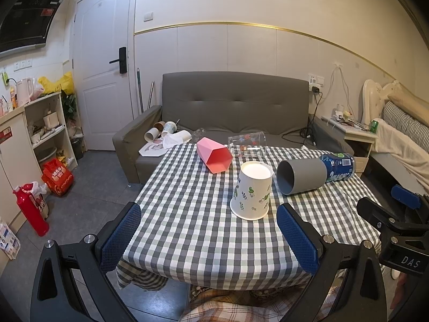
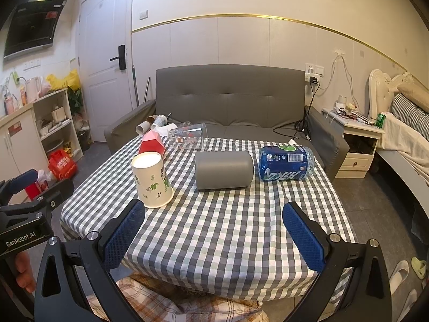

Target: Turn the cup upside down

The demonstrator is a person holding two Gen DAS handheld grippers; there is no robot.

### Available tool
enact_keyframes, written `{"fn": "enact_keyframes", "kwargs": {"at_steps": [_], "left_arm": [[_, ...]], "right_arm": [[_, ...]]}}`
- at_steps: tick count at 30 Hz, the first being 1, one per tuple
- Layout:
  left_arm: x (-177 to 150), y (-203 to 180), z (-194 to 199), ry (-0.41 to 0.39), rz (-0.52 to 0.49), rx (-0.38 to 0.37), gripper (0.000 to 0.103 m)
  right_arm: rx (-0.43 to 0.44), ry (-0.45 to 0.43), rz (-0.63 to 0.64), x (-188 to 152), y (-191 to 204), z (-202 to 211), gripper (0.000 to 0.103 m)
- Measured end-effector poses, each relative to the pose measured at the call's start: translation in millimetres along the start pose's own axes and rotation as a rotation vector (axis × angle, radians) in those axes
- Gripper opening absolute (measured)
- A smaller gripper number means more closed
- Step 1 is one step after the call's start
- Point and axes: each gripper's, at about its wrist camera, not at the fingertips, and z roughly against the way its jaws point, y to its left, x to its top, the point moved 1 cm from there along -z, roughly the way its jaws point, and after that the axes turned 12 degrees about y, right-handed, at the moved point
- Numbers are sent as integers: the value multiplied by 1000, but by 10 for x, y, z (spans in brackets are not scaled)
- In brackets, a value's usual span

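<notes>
A white paper cup with a leaf print (image 1: pixel 252 190) stands upside down, base up, on the checked tablecloth (image 1: pixel 193 230); it also shows in the right wrist view (image 2: pixel 151 179). A grey cup (image 1: pixel 301 176) (image 2: pixel 224 169), a pink hexagonal cup (image 1: pixel 214 155) (image 2: pixel 151 142) and a clear printed cup (image 1: pixel 248 143) (image 2: pixel 189 135) lie on their sides. My left gripper (image 1: pixel 209 237) is open and empty, near the table's front edge, short of the paper cup. My right gripper (image 2: pixel 214 234) is open and empty over the front of the table.
A blue can (image 1: pixel 339 166) (image 2: pixel 285 163) lies on its side at the right of the table. A grey sofa (image 1: pixel 236 107) with paper cups on it stands behind. A nightstand (image 2: pixel 354 139) and bed are to the right, shelves (image 1: pixel 51 131) to the left.
</notes>
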Motion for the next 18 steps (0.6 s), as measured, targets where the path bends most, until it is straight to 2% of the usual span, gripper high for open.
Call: {"fn": "enact_keyframes", "kwargs": {"at_steps": [18], "left_arm": [[-50,14,-5,9,-18,5,103]], "right_arm": [[-3,12,0,-17,5,-15,103]]}}
